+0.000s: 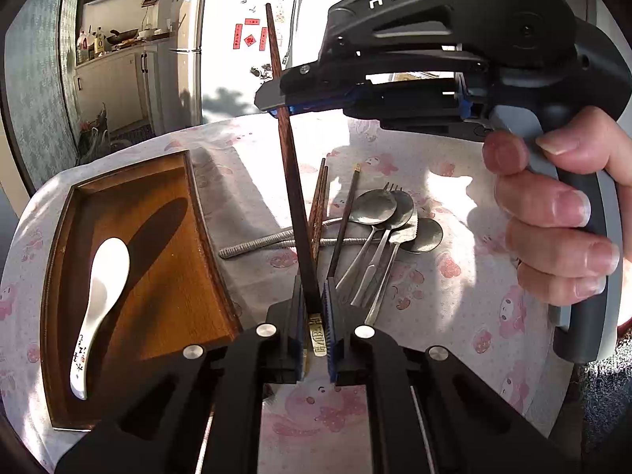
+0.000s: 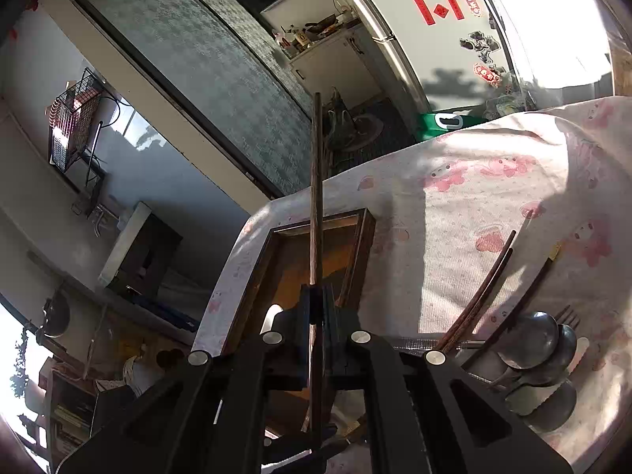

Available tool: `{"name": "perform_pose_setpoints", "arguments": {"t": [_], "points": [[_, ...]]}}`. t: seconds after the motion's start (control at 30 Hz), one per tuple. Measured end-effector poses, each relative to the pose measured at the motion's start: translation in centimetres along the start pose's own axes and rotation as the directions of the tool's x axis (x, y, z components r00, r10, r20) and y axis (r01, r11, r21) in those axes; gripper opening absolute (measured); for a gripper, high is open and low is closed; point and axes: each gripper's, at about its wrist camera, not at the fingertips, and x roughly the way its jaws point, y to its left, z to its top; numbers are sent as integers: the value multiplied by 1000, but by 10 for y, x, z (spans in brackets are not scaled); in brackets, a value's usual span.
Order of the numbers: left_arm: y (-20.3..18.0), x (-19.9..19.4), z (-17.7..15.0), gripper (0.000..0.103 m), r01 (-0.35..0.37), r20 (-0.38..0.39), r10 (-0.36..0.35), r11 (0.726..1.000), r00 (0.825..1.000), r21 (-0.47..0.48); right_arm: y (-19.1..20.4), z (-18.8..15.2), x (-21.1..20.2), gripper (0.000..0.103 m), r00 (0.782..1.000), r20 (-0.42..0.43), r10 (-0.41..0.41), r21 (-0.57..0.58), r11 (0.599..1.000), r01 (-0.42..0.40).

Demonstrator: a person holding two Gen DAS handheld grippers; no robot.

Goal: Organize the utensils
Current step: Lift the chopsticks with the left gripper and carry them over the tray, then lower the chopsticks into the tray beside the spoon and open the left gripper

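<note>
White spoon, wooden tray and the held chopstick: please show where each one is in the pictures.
white spoon (image 1: 106,276), left wrist view, on its bowl.
wooden tray (image 1: 173,284), left wrist view, on its bare floor.
held chopstick (image 1: 292,189), left wrist view, on its middle shaft.

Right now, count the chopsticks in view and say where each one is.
4: one chopstick clamped by both the left gripper and right gripper; a wooden pair and a dark one on the tablecloth. Others may be hidden.
</note>
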Motion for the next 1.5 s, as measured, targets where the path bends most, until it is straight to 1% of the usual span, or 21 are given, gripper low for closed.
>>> {"name": "perform_pose_setpoints", "arguments": {"t": [0.13, 0.23, 0.33, 0.47, 0.53, 0.63, 0.73, 0.8, 0.83, 0.87, 0.93, 1.07, 1.1, 1.13, 1.17, 1.23, 1.3, 1.37, 1.43, 1.47, 1.5], "points": [[30, -20, -3, 7, -47, 15, 47, 998, 999, -44, 16, 4, 18, 7, 1000, -20, 24, -15, 1000, -24], [54, -33, -9, 7, -87, 5, 87, 994, 996, -66, 34, 2, 43, 7, 997, -53, 53, -34, 998, -55], [76, -39, -19, 7, -137, -16, 136, 987, 991, -85, 50, -2, 73, 7, 993, -97, 72, -41, 996, -77], [108, -39, -32, 8, -163, -64, 155, 976, 986, -144, 53, -8, 111, 8, 985, -155, 82, -19, 996, -86], [117, -36, -40, 8, -175, -87, 163, 973, 983, -153, 49, -12, 123, 8, 982, -173, 77, -3, 997, -79], [117, -26, -45, 9, -185, -108, 170, 972, 979, -142, 37, -18, 133, 9, 980, -190, 65, 32, 998, -60], [112, -17, -43, 9, -199, -117, 187, 974, 975, -103, 26, -21, 136, 9, 976, -214, 33, 47, 999, -23], [108, -16, -41, 17, -192, -121, 181, 978, 976, -86, 20, -23, 141, 10, 969, -246, 15, 48, 999, -3], [106, -15, -40, 25, -190, -125, 179, 978, 976, -81, 18, -24, 143, 10, 966, -259, 7, 48, 999, 5], [106, -13, -40, 26, -197, -128, 186, 978, 974, -74, 17, -25, 145, 10, 964, -265, -4, 45, 999, 17], [103, -12, -40, 26, -209, -132, 200, 976, 971, -59, 15, -28, 147, 11, 962, -271, -18, 39, 999, 30], [103, -11, -40, 18, -222, -133, 213, 973, 968, -58, 13, -34, 142, 15, 962, -275, -11, 42, 999, 23], [105, -11, -39, 14, -227, -134, 217, 972, 967, -61, 14, -36, 139, 20, 960, -281, -7, 42, 999, 20], [106, -11, -39, 14, -230, -135, 220, 971, 966, -65, 13, -35, 135, 32, 961, -277, -7, 40, 999, 19], [109, -11, -38, 14, -236, -137, 224, 969, 965, -70, 15, -35, 129, 39, 964, -264, 6, 39, 999, 4], [111, -13, -38, 15, -247, -138, 235, 966, 962, -78, 19, -31, 114, 59, 971, -237, 30, 27, 999, -25], [111, -16, -38, 29, -271, -132, 258, 959, 957, -85, 20, -27, 95, 63, 977, -212, 15, -3, 1000, -16], [110, -22, -37, 54, -276, -111, 265, 956, 958, -98, 15, -21, 73, 64, 982, -187, 15, -21, 1000, -19], [104, -30, -35, 64, -265, -77, 258, 959, 963, -101, 5, -14, 46, 70, 990, -144, -10, -27, 1000, 6], [99, -34, -33, 67, -247, -57, 242, 964, 969, -96, -3, -9, 33, 71, 993, -120, -24, -26, 999, 21], [93, -37, -31, 75, -226, -39, 223, 970, 974, -89, -11, -6, 20, 72, 994, -99, -40, -24, 999, 38]]}}
